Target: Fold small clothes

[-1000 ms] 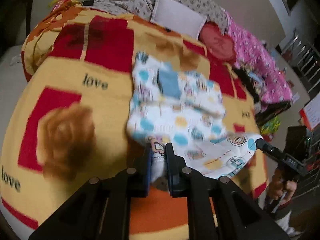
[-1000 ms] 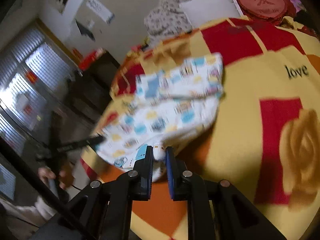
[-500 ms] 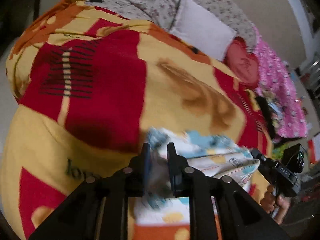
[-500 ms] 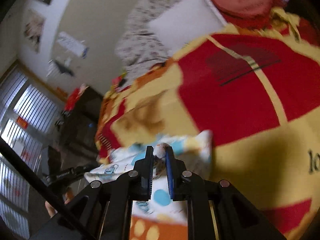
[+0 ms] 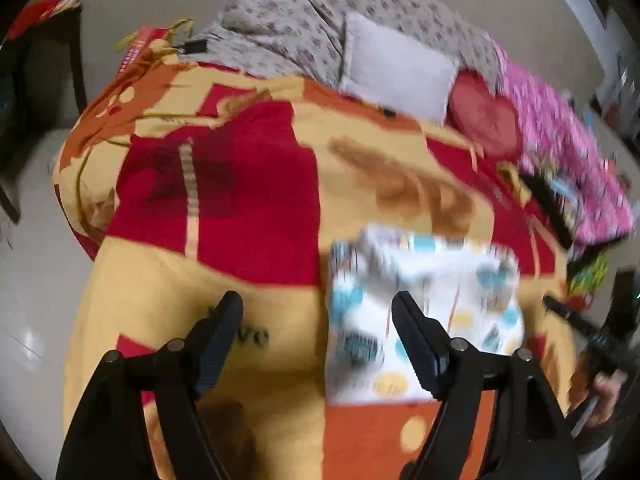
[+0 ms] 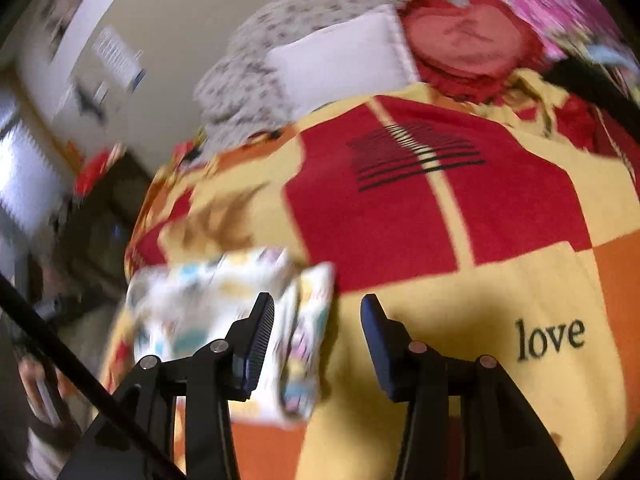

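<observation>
A small white garment [image 5: 424, 300] printed with blue and yellow dots lies folded over on the red-and-yellow blanket [image 5: 248, 200]. My left gripper [image 5: 318, 312] hangs above the garment's left edge, its jaws opening, with nothing pressed between the pads. In the right wrist view the same garment [image 6: 208, 312] lies low and left. My right gripper [image 6: 318, 316] is over the garment's right edge, jaws opening; cloth shows between the fingers but the pads do not touch it.
A grey pillow [image 5: 396, 72], a red heart cushion [image 5: 486, 120] and a floral quilt [image 5: 288, 28] lie at the bed's head. Pink bedding [image 5: 568, 168] runs along the right side. A hand [image 5: 600, 396] holds the other gripper at the right edge. Dark furniture [image 6: 100, 220] stands beside the bed.
Both grippers carried the garment's near edge away from me over the rest, then opened and let go. The garment now lies folded in half on the blanket.
</observation>
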A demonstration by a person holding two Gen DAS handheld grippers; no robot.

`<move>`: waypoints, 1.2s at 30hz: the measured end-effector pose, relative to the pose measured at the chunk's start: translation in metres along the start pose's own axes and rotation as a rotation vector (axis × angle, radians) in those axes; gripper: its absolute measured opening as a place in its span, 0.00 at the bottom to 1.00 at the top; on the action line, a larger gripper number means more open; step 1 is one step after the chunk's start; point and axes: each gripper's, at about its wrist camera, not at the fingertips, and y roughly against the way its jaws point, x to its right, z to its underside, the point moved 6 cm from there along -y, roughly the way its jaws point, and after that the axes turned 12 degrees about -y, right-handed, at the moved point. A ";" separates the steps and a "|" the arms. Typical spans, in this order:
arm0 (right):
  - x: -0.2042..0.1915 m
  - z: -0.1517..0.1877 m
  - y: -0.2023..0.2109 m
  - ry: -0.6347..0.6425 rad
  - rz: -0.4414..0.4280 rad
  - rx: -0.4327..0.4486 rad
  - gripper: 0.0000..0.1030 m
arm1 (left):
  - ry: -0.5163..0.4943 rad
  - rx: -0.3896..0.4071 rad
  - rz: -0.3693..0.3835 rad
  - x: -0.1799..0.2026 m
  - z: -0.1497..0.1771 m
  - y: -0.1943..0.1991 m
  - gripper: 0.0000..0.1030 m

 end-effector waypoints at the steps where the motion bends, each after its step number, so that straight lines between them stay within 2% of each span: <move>1: -0.009 0.006 -0.002 0.030 -0.014 -0.013 0.48 | -0.010 -0.019 -0.003 0.004 0.004 -0.004 0.74; 4: -0.038 0.016 -0.016 0.080 -0.093 -0.063 0.48 | -0.046 -0.030 0.002 0.024 0.009 -0.018 0.74; 8: -0.068 0.023 -0.051 0.134 -0.113 -0.114 0.48 | -0.061 -0.046 0.004 0.041 0.001 -0.047 0.74; 10: -0.069 0.018 -0.071 0.124 -0.085 -0.120 0.48 | -0.042 -0.055 -0.047 0.035 -0.004 -0.062 0.74; 11: -0.065 0.012 -0.080 0.114 -0.045 -0.103 0.48 | -0.018 -0.063 -0.072 0.028 -0.008 -0.072 0.74; 12: -0.058 0.005 -0.089 0.098 -0.001 -0.080 0.48 | -0.005 -0.070 -0.083 0.023 -0.009 -0.076 0.74; 14: -0.048 -0.007 -0.097 0.068 0.013 -0.053 0.46 | 0.044 -0.092 -0.097 0.008 -0.009 -0.087 0.74; 17: -0.037 -0.014 -0.086 0.012 -0.029 -0.050 0.46 | 0.084 -0.090 -0.065 0.000 -0.004 -0.085 0.74; 19: -0.034 -0.015 -0.067 0.013 -0.031 -0.006 0.47 | 0.066 -0.074 -0.084 0.000 -0.001 -0.076 0.74; 22: -0.019 -0.005 -0.040 0.061 0.095 0.031 0.53 | 0.064 -0.070 -0.068 0.003 0.004 -0.072 0.74; 26: -0.019 0.011 -0.041 0.097 0.116 0.011 0.53 | 0.065 -0.097 -0.068 0.008 0.008 -0.081 0.74; 27: -0.020 0.014 -0.046 0.116 0.130 0.002 0.51 | 0.075 -0.100 -0.063 0.008 0.010 -0.083 0.74; 29: -0.023 0.019 -0.052 0.147 0.141 -0.009 0.35 | 0.085 -0.098 -0.061 0.008 0.011 -0.083 0.74; 30: -0.025 0.021 -0.056 0.161 0.137 -0.019 0.18 | 0.084 -0.096 -0.066 0.008 0.010 -0.082 0.74; 31: -0.028 0.021 -0.062 0.170 0.140 -0.025 0.07 | 0.083 -0.097 -0.068 0.007 0.010 -0.082 0.74; 36: -0.026 0.018 -0.029 0.154 0.148 0.056 0.06 | 0.093 -0.098 -0.069 0.005 0.009 -0.084 0.75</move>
